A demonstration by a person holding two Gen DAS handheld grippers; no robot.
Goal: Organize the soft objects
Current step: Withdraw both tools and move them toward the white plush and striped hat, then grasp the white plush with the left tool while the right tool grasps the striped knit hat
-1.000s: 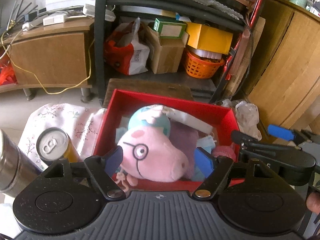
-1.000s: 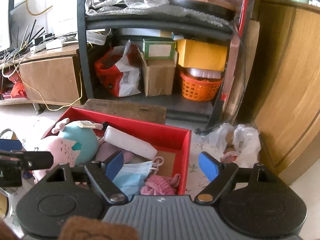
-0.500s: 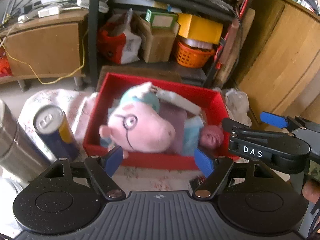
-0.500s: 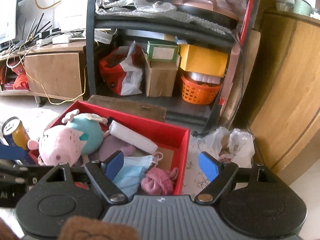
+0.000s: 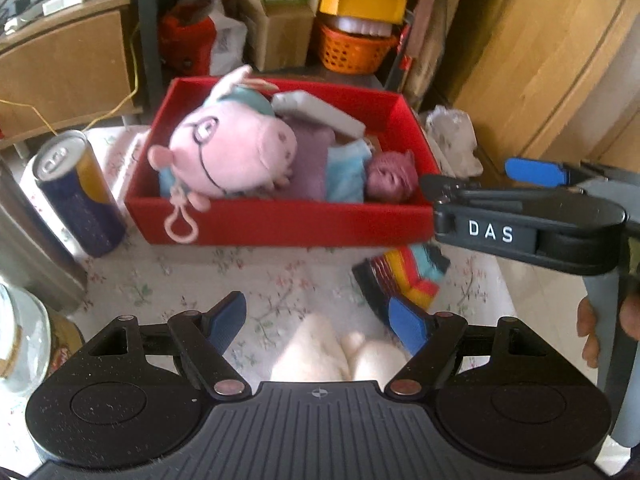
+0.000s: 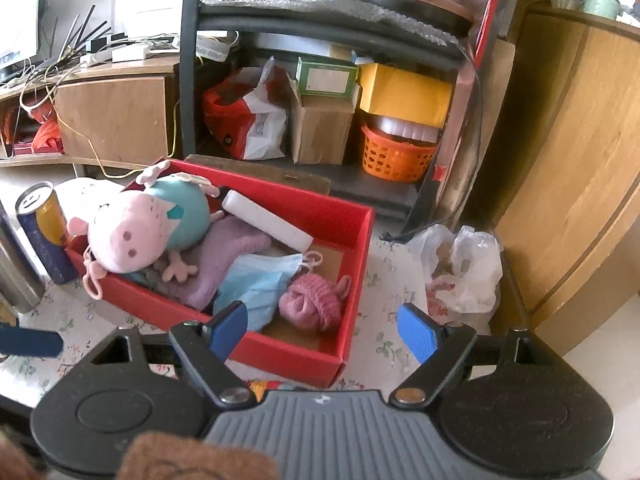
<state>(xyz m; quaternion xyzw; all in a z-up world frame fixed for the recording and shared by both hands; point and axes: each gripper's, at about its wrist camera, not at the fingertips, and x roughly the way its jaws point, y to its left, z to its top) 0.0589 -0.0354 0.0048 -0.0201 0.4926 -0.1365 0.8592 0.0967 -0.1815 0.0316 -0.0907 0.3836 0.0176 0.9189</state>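
A red box (image 5: 280,224) (image 6: 352,320) on the flowered cloth holds a pink pig plush (image 5: 236,152) (image 6: 124,236), a purple cloth (image 6: 228,256), a blue face mask (image 6: 256,284), a pink knit piece (image 6: 312,304) and a white roll (image 6: 266,224). My left gripper (image 5: 318,320) is open, hanging above a cream fluffy item (image 5: 332,352) in front of the box. A striped colourful fabric piece (image 5: 404,276) lies beside its right finger. My right gripper (image 6: 322,332) is open and holds nothing, over the box's near right corner. It also shows at the right as the right gripper (image 5: 480,180).
A blue and yellow can (image 5: 76,192) and a steel cylinder (image 6: 16,276) stand left of the box. A crumpled plastic bag (image 6: 460,272) lies to its right. Behind are a black shelf (image 6: 188,60) with boxes and an orange basket (image 6: 394,156), and a wooden cabinet (image 6: 568,160).
The left gripper has backed away from the box and sunk; the pig plush stays in the box, and the cream item and striped piece have come into view. The right gripper has drawn back slightly.
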